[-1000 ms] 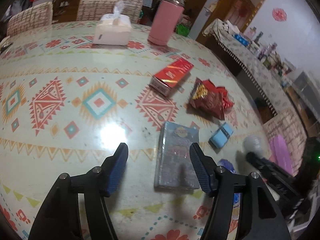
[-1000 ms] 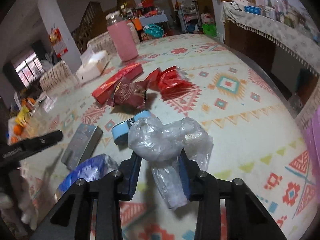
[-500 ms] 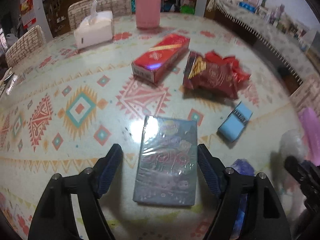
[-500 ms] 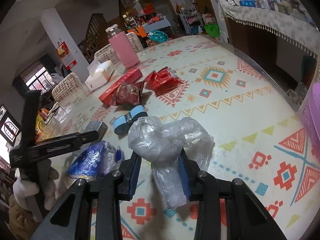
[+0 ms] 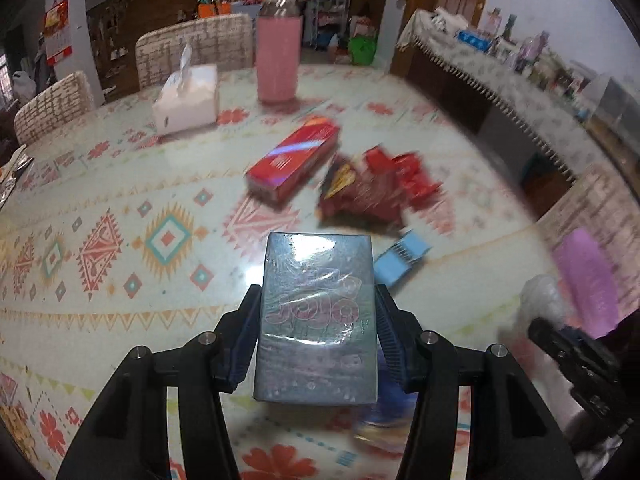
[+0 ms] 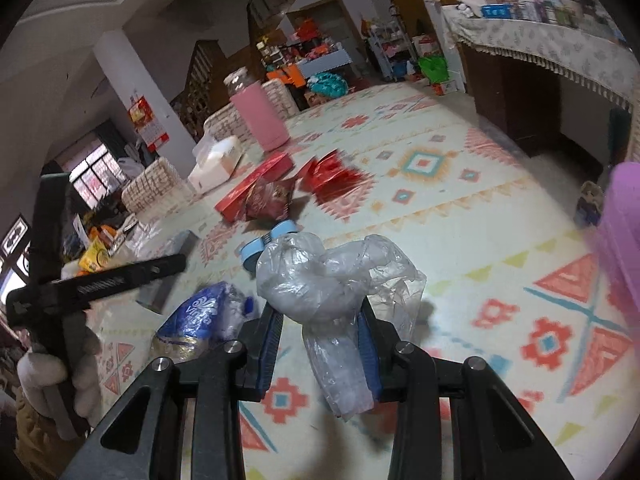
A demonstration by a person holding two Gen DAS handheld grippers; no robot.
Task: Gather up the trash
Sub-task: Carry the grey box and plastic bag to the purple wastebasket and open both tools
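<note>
A grey-blue box wrapped in film sits between the pads of my left gripper. Its jaws are closing, both pads press the box's sides, and the box is held above the patterned table. My right gripper is shut on a crumpled clear plastic bag that bulges above its fingers. On the table lie a red carton, red snack wrappers, a small light-blue pack and a blue-and-white wrapper.
A purple bin stands at the table's right edge. A pink bottle and a white tissue box stand at the far side, with chairs behind. A gloved hand holds the left gripper.
My left gripper slid around the grey-blue box, closed on it and raised it. My right gripper carried the plastic bag rightward, nearer the purple bin.
</note>
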